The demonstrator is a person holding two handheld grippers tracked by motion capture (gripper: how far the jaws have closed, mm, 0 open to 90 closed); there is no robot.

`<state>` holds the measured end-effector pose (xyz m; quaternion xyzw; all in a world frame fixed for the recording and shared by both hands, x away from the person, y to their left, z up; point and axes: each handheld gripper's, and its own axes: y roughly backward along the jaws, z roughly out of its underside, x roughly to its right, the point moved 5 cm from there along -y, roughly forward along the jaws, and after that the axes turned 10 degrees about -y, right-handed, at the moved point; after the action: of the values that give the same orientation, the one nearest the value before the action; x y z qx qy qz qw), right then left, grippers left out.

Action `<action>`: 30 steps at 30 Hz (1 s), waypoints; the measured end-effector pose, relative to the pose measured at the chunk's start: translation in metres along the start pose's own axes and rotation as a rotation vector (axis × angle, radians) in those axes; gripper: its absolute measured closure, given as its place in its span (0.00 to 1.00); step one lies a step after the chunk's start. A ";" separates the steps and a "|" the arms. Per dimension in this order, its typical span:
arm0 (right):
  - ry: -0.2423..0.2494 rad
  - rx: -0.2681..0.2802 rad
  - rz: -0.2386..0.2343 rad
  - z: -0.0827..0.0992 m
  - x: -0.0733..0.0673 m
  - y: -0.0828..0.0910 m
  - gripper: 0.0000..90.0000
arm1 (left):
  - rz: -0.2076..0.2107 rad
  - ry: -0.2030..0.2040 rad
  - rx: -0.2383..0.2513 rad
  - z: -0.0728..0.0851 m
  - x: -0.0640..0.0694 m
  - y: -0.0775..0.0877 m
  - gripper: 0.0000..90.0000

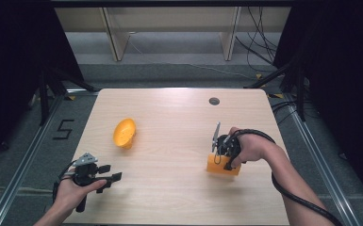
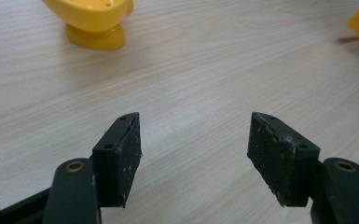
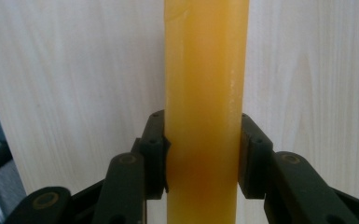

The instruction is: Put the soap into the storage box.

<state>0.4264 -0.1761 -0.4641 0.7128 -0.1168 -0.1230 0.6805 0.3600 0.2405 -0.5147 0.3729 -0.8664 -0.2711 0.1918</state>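
Two black jaws of the right hand-held gripper (image 1: pixel 220 160) pinch the smooth orange plastic block (image 3: pixel 206 112) and could slip off it, while the left hand-held gripper (image 2: pixel 196 154) hangs spread, empty.

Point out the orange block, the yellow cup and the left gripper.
orange block (image 3: pixel 206 93), right gripper view, on its front face above the jaws.
yellow cup (image 1: pixel 124 133), high view, on its side wall.
left gripper (image 2: pixel 195 154), left gripper view, midway between its fingertips.
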 end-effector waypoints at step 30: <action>0.153 -0.005 0.032 -0.018 -0.032 0.018 0.69 | 0.121 -0.230 0.068 -0.008 0.030 -0.009 0.31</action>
<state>0.4025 -0.1491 -0.4446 0.7164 -0.0754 -0.0575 0.6913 0.3496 0.2101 -0.5106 0.2927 -0.9123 -0.2704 0.0941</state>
